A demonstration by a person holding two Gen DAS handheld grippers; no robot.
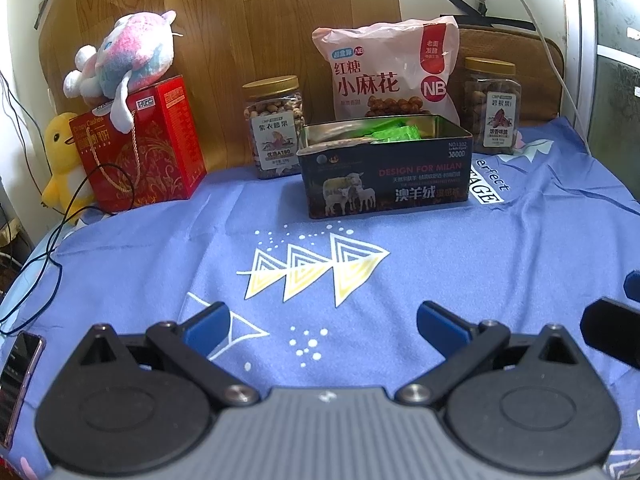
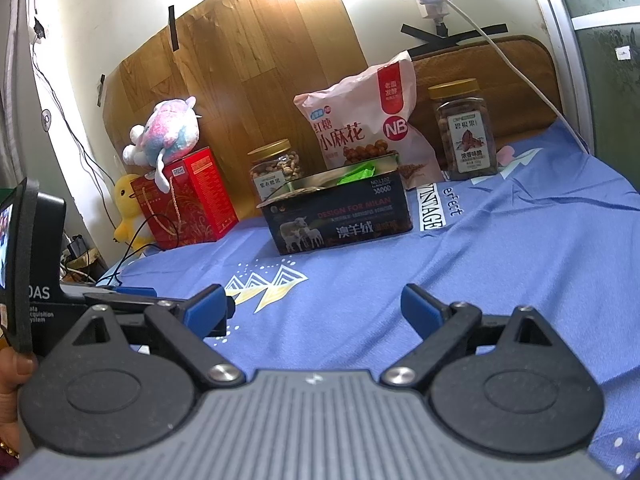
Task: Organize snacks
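Note:
A dark open tin box (image 1: 386,178) (image 2: 340,220) stands at the middle back of the blue cloth, with green snack packets (image 1: 394,133) (image 2: 356,172) inside. Behind it leans a pink snack bag (image 1: 386,72) (image 2: 360,120). A gold-lidded nut jar (image 1: 274,128) (image 2: 276,166) stands to its left and another jar (image 1: 492,106) (image 2: 464,130) to its right. My left gripper (image 1: 324,320) is open and empty, well in front of the tin. My right gripper (image 2: 316,304) is open and empty too, beside the left one.
A red gift box (image 1: 142,144) (image 2: 186,198) with a pink plush (image 1: 128,60) (image 2: 168,132) on top stands at the back left, next to a yellow duck toy (image 1: 64,160) (image 2: 128,208). Black cables (image 1: 48,256) trail at the left edge. A phone (image 1: 18,376) lies at the near left.

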